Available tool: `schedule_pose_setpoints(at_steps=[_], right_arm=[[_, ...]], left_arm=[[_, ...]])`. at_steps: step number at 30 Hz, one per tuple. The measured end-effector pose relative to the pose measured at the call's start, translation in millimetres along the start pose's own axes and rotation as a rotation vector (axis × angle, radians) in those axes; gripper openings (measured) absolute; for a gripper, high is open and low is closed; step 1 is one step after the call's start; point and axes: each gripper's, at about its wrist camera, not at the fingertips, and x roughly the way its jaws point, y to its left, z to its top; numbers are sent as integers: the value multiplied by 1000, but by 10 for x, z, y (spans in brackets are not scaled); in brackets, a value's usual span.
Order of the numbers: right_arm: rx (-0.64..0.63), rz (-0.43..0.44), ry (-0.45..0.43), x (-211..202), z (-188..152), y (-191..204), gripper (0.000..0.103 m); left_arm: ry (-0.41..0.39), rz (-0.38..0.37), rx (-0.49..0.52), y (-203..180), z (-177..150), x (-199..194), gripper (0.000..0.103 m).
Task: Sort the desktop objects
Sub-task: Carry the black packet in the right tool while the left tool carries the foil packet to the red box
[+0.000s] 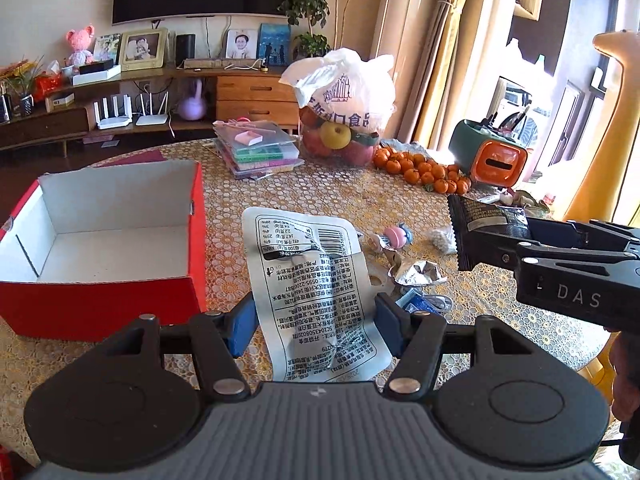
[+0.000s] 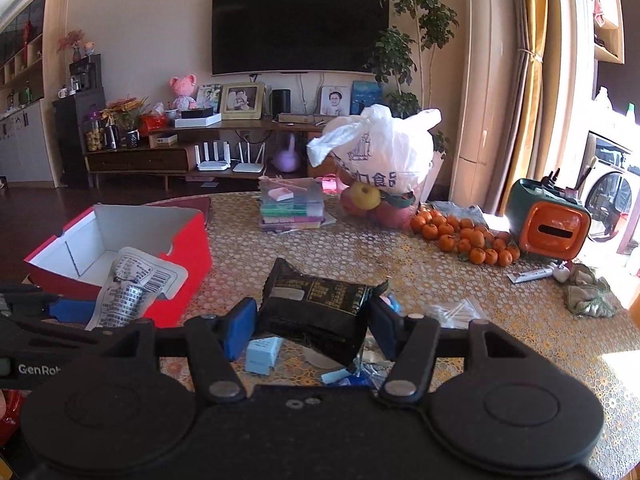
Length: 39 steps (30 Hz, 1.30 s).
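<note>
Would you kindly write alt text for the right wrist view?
The right gripper holds a black snack packet above a patterned table. To its left, the left gripper holds a white packet by an open red box; tangerines lie beyond.

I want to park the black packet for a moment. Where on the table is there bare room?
Bare cloth lies between the red box, the stacked cases and the oranges. The near edge is crowded: blue carton, cotton swabs, wrappers.
</note>
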Motion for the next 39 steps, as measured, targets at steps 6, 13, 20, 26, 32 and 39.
schedule_pose_setpoints(at_steps=[6,13,20,26,32,39], right_arm=[[-50,48,-25,-98,118,395,61],[-85,99,-25,-43,215,770,61],[-108,144,-8,117,312,1071,61],[-131,183,15,353,435,1298,61],[-160,210,25,582,529,1508,61],[-189,234,45,823,609,1685,61]], left_arm=[[-41,15,-11,299,33,-303,61],[-46,37,-22,629,56,-495,61],[-42,73,-27,949,102,-530,61],[-37,116,-30,1255,213,-488,61],[-35,160,-34,1548,360,-421,61],[-1,174,-49,1828,500,-232,61]])
